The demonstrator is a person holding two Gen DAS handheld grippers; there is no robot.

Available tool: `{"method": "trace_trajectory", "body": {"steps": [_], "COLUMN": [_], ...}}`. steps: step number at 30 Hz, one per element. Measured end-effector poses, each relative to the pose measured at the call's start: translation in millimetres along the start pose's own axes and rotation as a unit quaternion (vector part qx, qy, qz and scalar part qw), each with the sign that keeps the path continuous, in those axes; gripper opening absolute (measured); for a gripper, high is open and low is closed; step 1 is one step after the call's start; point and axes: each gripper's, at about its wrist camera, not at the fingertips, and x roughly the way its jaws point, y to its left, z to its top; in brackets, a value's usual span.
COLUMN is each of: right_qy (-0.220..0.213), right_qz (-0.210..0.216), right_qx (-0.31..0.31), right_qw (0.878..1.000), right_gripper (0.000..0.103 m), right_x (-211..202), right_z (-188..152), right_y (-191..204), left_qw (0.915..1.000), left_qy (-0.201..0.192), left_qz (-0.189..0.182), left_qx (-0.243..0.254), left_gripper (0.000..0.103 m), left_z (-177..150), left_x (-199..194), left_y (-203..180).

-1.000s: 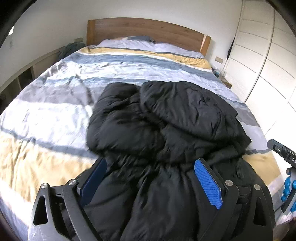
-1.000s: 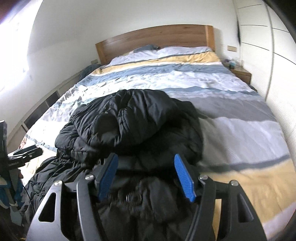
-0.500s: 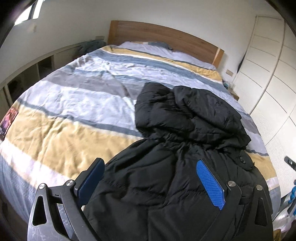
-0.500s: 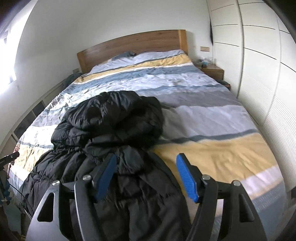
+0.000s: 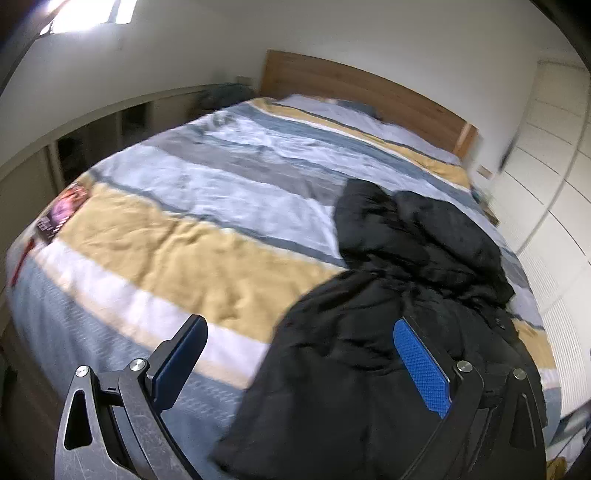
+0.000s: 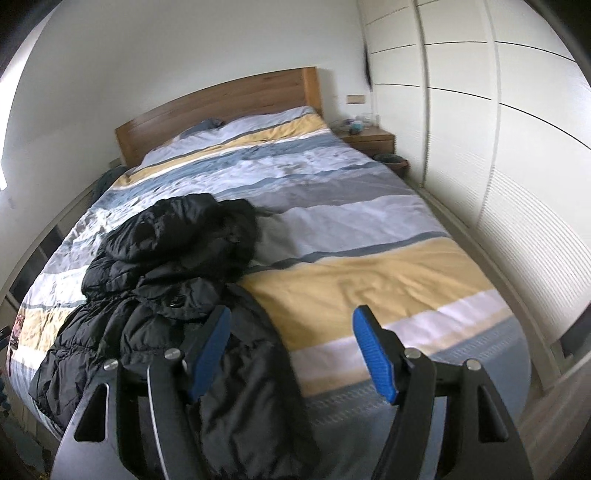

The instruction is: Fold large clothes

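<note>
While the black jacket (image 5: pixel 388 332) lies rumpled on the bed (image 5: pixel 192 251), both jaws gape empty above its hem.

Daylight, soft and even. Blown-out window glare (image 5: pixel 85 14) up-left of the left gripper (image 5: pixel 301 360). Left view motion-blurred, worst at the margins; right view sharper. Strong fisheye curvature, dark vignette corners. Black jacket (image 6: pixel 177 266) ahead of the right gripper (image 6: pixel 291 350) shows little detail.

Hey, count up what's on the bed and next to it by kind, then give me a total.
Black puffer jacket: 1
Striped duvet: 1
Pillows by the headboard: at least 1, blurred
Magazine or card at the bed's edge: 1
Wooden nightstand: 1
Total: 5
</note>
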Motion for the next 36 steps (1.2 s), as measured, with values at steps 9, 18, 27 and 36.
{"method": "trace_trajectory", "body": {"steps": [9,18,27,36], "right_qy": [-0.005,0.028,0.099,0.14], "right_qz": [-0.022,0.008,0.064,0.08], "right_qx": [0.029,0.035,0.058,0.058], "right_qw": [0.999,0.999,0.991,0.985], "right_gripper": [0.069,0.082,0.085,0.085], "right_x": [-27.7,-27.7,13.4,48.4], "right_z": [-18.2,-44.1,-88.2,-112.7], "right_y": [-41.4,-44.0,-34.9,-29.1], "left_qw": [0.9975,0.9977,0.9977,0.9961], "left_qy": [-0.018,0.008,0.053,0.075], "left_qz": [0.055,0.038,0.02,0.019], "left_qx": [-0.041,-0.055,-0.038,-0.042], "left_gripper": [0.101,0.102,0.102,0.102], "left_z": [-7.6,-30.3,-49.5,-64.7], "left_x": [-37.4,-31.4,-7.1,12.1], "left_y": [59.2,68.7,55.2,54.4]}}
